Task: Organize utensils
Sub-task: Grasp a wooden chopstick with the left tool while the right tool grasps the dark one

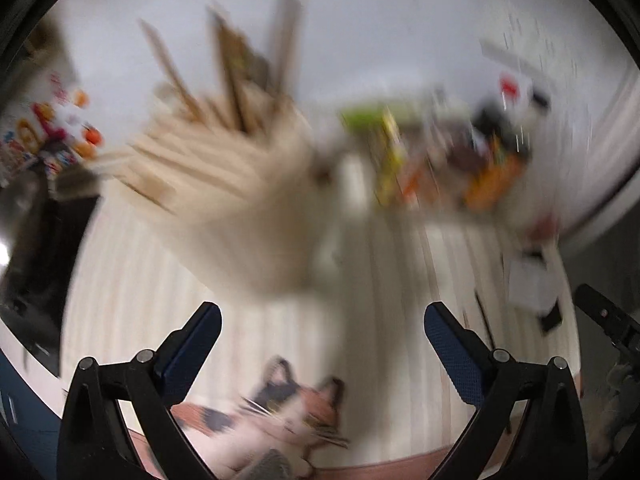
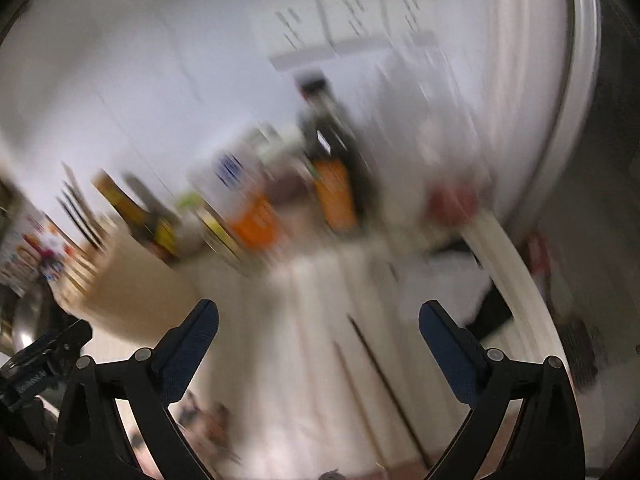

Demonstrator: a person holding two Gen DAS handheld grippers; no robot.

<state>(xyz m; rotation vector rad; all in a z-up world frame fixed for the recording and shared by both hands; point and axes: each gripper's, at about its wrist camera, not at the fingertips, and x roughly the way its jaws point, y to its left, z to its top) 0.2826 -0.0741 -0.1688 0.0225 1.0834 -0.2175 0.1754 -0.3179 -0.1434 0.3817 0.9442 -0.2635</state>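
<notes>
Both views are heavily smeared, yet each shows a pale wood-striped tabletop (image 1: 132, 280) running back to a plain white wall (image 1: 400, 20). A beige holder (image 1: 256, 216) crammed with wooden utensils (image 1: 192, 148) stands toward the tabletop's left side, a jumble of orange, yellow and dark packages (image 2: 296, 200) lines its far edge by the wall, and a cat-print mat (image 1: 280, 412) lies at its near edge. The left claw (image 1: 322, 330) and the right claw (image 2: 318, 328) are each spread wide with nothing between the fingers, the holder just ahead of the left one.
</notes>
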